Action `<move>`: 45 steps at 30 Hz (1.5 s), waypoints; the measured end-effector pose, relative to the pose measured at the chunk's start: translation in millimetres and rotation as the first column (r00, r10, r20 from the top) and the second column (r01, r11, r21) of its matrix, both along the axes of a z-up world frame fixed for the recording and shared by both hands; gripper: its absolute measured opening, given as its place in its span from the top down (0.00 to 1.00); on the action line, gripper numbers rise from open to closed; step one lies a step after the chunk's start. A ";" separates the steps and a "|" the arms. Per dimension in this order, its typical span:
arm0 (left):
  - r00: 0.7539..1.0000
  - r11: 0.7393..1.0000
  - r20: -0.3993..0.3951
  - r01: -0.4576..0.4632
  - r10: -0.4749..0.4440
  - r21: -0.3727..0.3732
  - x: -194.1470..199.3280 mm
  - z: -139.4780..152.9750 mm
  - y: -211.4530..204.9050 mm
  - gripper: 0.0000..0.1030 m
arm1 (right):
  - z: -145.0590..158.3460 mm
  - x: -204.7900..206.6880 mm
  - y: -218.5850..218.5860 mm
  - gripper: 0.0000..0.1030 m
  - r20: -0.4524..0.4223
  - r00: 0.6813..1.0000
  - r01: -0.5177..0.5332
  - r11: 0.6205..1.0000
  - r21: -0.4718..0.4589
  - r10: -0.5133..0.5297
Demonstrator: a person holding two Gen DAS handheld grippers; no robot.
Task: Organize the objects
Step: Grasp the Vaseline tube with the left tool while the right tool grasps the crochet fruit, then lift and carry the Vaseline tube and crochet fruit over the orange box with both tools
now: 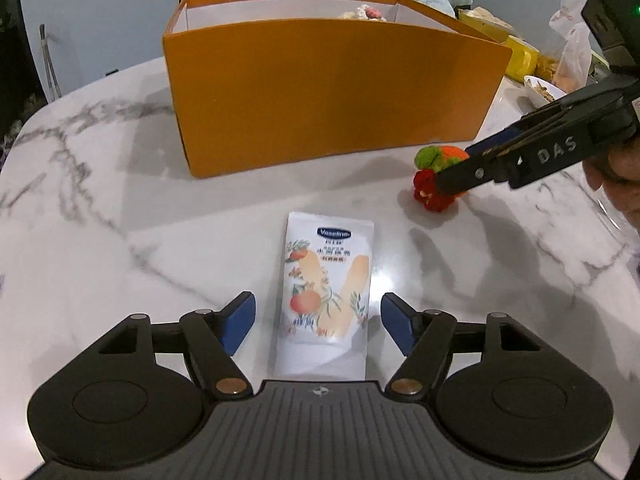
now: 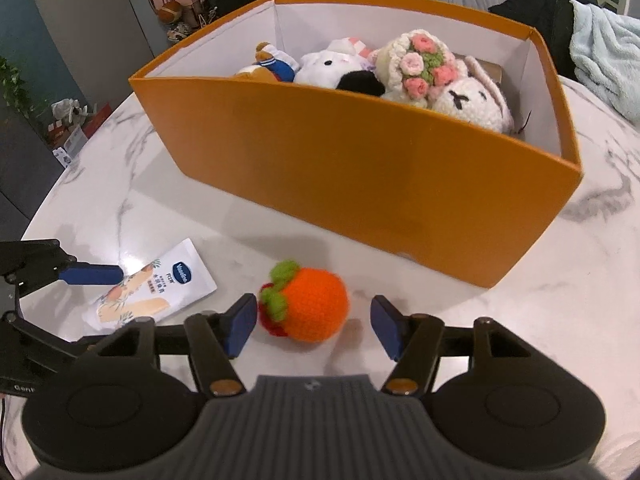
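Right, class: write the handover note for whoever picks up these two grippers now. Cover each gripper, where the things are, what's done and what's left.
Left gripper: open, straddling the Vaseline tube lying flat on the marble table; pads not touching it.
Right gripper: open around the crocheted orange, which sits on the table, not gripped.
Orange box: behind both items, already holding several plush toys.
Done: plush toys boxed.
Left: probably close on the tube and the crocheted orange, then place both in the box.

Orange box [image 2: 360, 184] – white-lined; grey-veined white marble table [image 1: 100, 216]; orange crochet fruit [image 2: 316, 308], green-topped.
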State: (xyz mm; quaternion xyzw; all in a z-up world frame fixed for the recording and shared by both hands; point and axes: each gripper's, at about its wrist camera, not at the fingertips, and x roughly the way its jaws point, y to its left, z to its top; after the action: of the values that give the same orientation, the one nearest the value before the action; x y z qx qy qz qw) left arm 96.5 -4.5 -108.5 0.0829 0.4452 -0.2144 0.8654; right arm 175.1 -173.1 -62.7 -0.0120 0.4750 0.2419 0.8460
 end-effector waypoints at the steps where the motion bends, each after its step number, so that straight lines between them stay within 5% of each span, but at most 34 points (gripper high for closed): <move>1: 1.000 1.000 0.009 0.003 -0.003 0.001 1.0 -0.7 -1.5 0.21 | -2.8 -0.4 1.7 0.37 -0.002 1.000 -0.001 1.000 0.000 0.001; 5: 0.999 1.000 0.029 0.017 -0.018 0.019 2.6 -1.0 -5.5 0.22 | -12.7 -0.3 10.0 0.42 -0.012 1.000 -0.017 1.000 -0.019 0.017; 11: 0.998 0.998 0.022 0.056 -0.056 0.017 1.0 1.4 -10.5 0.39 | -15.4 -1.7 13.2 0.44 0.044 0.999 -0.013 1.000 -0.015 0.014; 29: 0.995 0.994 0.023 0.093 -0.094 0.052 -13.2 0.7 -17.3 0.39 | -22.8 2.1 23.5 0.43 0.166 0.986 0.025 0.999 -0.024 -0.021; 32: 0.996 0.994 0.016 0.085 -0.086 0.062 -13.9 1.8 -17.2 0.47 | -24.9 3.5 28.7 0.43 0.177 0.984 0.024 0.999 -0.033 -0.017; 45: 0.995 0.993 -0.002 0.097 -0.097 0.064 -20.3 18.3 -18.6 0.48 | -4.4 4.5 20.6 0.46 0.209 0.978 0.005 1.000 -0.010 -0.003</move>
State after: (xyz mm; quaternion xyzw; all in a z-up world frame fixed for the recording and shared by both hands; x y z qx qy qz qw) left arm 76.3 -23.1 -90.2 0.1323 0.4466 -0.2419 0.8512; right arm 179.6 -152.6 -67.1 -0.0408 0.3847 0.2349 0.8917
